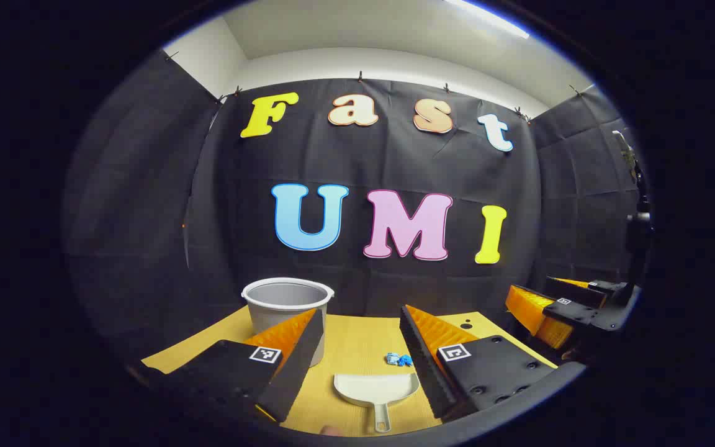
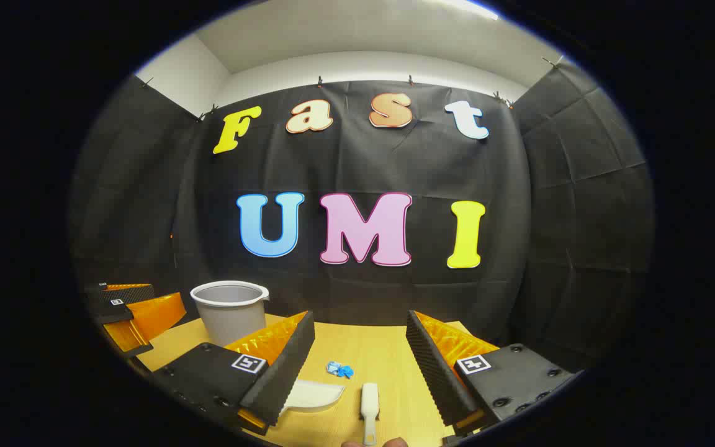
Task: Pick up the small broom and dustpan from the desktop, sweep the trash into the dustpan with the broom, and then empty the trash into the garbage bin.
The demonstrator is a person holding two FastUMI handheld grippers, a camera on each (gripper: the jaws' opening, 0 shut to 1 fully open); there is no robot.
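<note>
Desktop [image 2: 388,347]: a flat, pale wood-grain board is carrying every task item; the surface is looking smooth, so light objects are likely sliding on it easily.
Garbage bin [image 1: 287,307]: a round grey bucket with a rolled white rim is standing upright at the far left of the desktop, near the wall. It is appearing to be thin-walled plastic, probably light and easy to tip if bumped.
Left gripper [image 1: 360,347]: the fingers are standing spread apart and holding nothing; the dustpan is lying on the desktop between and below them. The inner faces are showing ribbed black pads backed by orange plastic.
Right gripper [image 2: 360,354]: the fingers are likewise spread wide and gripping nothing; the broom is lying on the desktop below them, between the tips.
Dustpan [image 1: 376,391]: a white, shallow scoop of moulded plastic, with its narrow handle pointing toward the camera. It is looking stiff, light and slick; judged best hold: across the handle, near the scoop, to limit twisting.
Broom [image 2: 369,402]: a small white piece is lying just right of the dustpan, apart from it. The bristle end is not being resolved clearly. It is probably light and rigid at the handle; judged best hold: mid-handle.
Trash [image 2: 339,370]: a small crumpled blue scrap is lying beyond the dustpan's mouth, near the middle of the desktop. It is looking soft and very light, likely to skid or flick away under a fast stroke.
</note>
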